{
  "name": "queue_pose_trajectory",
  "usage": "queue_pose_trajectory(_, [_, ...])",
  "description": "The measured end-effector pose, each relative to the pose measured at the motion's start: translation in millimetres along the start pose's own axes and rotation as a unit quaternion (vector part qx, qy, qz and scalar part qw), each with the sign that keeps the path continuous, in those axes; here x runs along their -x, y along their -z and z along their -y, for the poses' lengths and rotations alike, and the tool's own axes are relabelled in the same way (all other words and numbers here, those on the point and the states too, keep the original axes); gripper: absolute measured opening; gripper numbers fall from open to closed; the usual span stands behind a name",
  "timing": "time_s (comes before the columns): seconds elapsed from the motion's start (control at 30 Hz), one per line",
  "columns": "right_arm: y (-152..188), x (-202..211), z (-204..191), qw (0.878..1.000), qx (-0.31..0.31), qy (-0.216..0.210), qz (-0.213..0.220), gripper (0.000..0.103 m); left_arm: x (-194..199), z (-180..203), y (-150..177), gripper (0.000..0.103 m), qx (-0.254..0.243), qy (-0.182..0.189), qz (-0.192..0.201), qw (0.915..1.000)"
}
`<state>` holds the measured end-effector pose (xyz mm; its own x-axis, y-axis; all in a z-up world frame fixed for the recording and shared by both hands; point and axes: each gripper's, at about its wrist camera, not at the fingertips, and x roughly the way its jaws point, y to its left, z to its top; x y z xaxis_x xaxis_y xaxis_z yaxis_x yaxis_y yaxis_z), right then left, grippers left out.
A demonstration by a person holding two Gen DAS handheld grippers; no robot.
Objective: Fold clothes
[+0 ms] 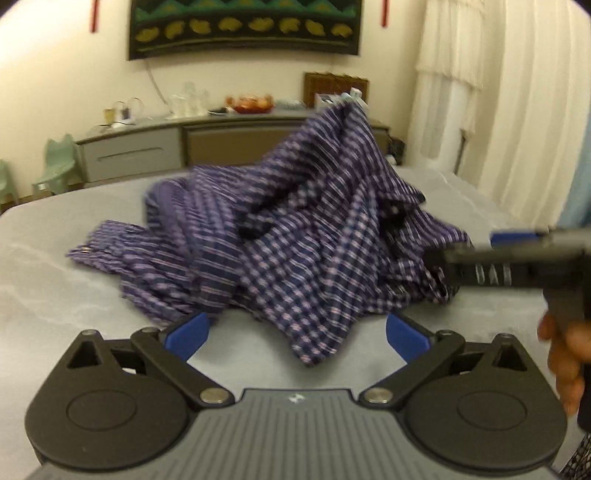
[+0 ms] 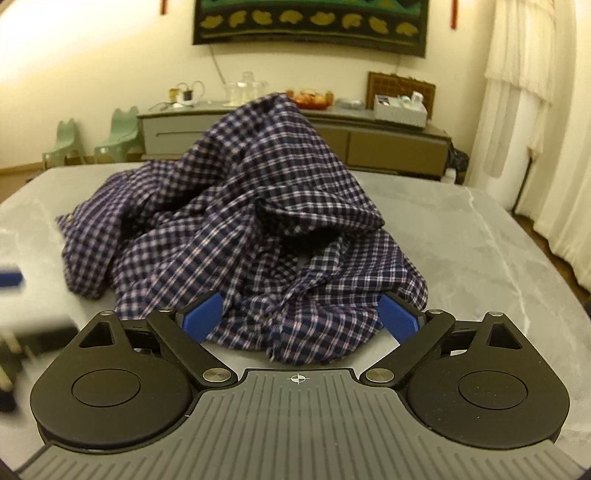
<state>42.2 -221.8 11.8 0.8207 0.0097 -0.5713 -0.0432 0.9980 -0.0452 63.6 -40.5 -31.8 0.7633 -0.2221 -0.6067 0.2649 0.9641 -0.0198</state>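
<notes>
The left gripper (image 1: 297, 338) stood wide, nothing between its blue pads. The right gripper (image 2: 299, 319) was wide too, its pads flanking the nearest hem without pressing it. Just ahead of both, the crumpled checked shirt (image 2: 236, 221) lay heaped on the grey table (image 2: 480, 258). Beyond it stood a grey sideboard (image 2: 388, 144), two green chairs (image 2: 122, 136) and a dark wall hanging (image 2: 310, 22).

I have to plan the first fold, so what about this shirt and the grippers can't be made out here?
- Plaid shirt: collar, buttons and sleeves buried in its own heap, both views.
- Shirt's peak, left wrist view: motion-blurred.
- Right gripper, left wrist view: blurred, partly cut by the edge.
- Left gripper, right wrist view: only a blurred sliver.
</notes>
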Motion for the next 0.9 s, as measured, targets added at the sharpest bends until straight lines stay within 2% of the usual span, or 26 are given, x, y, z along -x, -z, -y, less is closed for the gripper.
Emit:
queue_pose_trajectory(0.2, [-23.3, -32.7, 5.2, 1.0, -0.005, 0.005, 0.002, 0.097, -39.9, 15.0, -7.2, 0.103, -0.041, -0.015, 0.005, 0.999])
queue_pose_trajectory(0.3, [-35.4, -50.5, 14.5, 1.0, -0.014, -0.007, -0.003, 0.097, -56.9, 15.9, -13.9, 0.102, -0.046, -0.017, 0.007, 0.9988])
queue_pose_trajectory(0.4, [-47.3, -71.4, 31.4, 0.998, -0.048, -0.03, -0.012, 0.097, -70.5, 11.6, -16.7, 0.081, -0.029, -0.007, -0.008, 0.9995])
queue_pose_trajectory(0.47, [-53.8, -92.0, 45.8, 0.994, -0.091, -0.057, -0.021, 0.097, -74.3, 9.7, -14.9, 0.061, -0.025, 0.003, -0.018, 0.9995])
queue_pose_trajectory(0.5, [-56.2, -101.7, 51.9, 0.991, -0.111, -0.069, -0.026, 0.096, -75.2, 9.6, -13.9, 0.054, -0.026, 0.005, -0.021, 0.9994])
queue_pose_trajectory(0.53, [-57.5, -112.5, 56.7, 0.988, -0.129, -0.082, -0.032, 0.094, -76.0, 10.2, -13.4, 0.04, -0.03, 0.005, -0.024, 0.9993])
queue_pose_trajectory(0.57, [-58.7, -123.4, 61.5, 0.984, -0.148, -0.094, -0.038, 0.088, -75.8, 9.9, -13.4, 0.024, -0.031, 0.007, -0.026, 0.9992])
queue_pose_trajectory(0.6, [-59.2, -132.3, 63.3, 0.981, -0.159, -0.105, -0.045, 0.082, -75.4, 9.6, -13.7, 0.017, -0.032, 0.007, -0.027, 0.9991])
queue_pose_trajectory(0.63, [-59.7, -140.8, 63.3, 0.977, -0.164, -0.121, -0.055, 0.066, -72.6, 9.0, -15.9, 0.006, -0.032, 0.004, -0.022, 0.9992])
queue_pose_trajectory(0.67, [-60.1, -149.4, 63.3, 0.974, -0.17, -0.136, -0.065, 0.042, -69.8, 8.4, -18.1, 0.003, -0.032, 0.001, -0.016, 0.9993])
queue_pose_trajectory(0.7, [-60.6, -154.9, 62.2, 0.97, -0.175, -0.154, -0.072, 0.028, -66.4, 7.5, -20.8, 0.002, -0.032, -0.003, -0.01, 0.9994])
queue_pose_trajectory(0.73, [-62.9, -153.1, 59.2, 0.97, -0.171, -0.158, -0.069, 0.007, -57.2, 3.6, -27.8, 0.002, -0.028, -0.007, 0.005, 0.9996])
queue_pose_trajectory(0.8, [-67.4, -149.4, 53.2, 0.97, -0.163, -0.167, -0.063, 0.004, -38.2, -4.4, -42.4, 0.002, -0.018, -0.016, 0.037, 0.999])
queue_pose_trajectory(0.9, [-89.3, -107.3, 51.1, 0.969, -0.153, -0.195, 0.014, 0.001, 30.4, -25.5, -73.1, 0.001, 0.015, -0.011, 0.131, 0.9912])
